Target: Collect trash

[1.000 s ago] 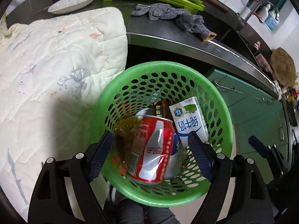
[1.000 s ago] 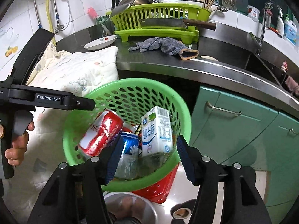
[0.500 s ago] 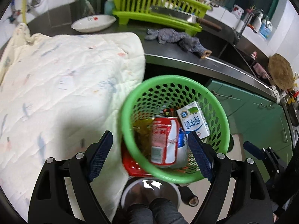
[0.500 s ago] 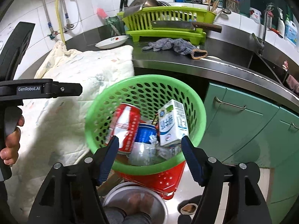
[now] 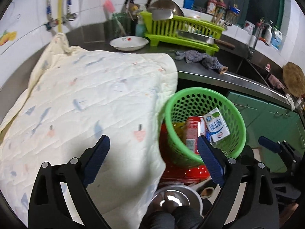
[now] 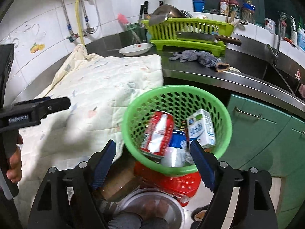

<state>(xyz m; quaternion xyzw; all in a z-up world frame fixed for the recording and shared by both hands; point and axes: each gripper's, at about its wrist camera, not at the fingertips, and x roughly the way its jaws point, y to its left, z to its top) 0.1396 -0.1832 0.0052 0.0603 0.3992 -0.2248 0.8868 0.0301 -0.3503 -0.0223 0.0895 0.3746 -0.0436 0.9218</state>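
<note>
I've got the green basket (image 6: 177, 129) sitting on a red crate (image 6: 171, 181) on the floor, just in front of the green cabinets (image 6: 266, 133). Inside it: a red cola can (image 6: 158, 133), a blue can (image 6: 177, 139) and a white milk carton (image 6: 201, 131), the carton leaning on the right wall. My right gripper (image 6: 152, 164) hangs above the near rim, jaws just been opening, spread wide, nothing between them. My left gripper (image 5: 152, 162) is spread too, jaws just widened, empty, over the edge of the quilt (image 5: 85, 105) beside the basket.
</note>
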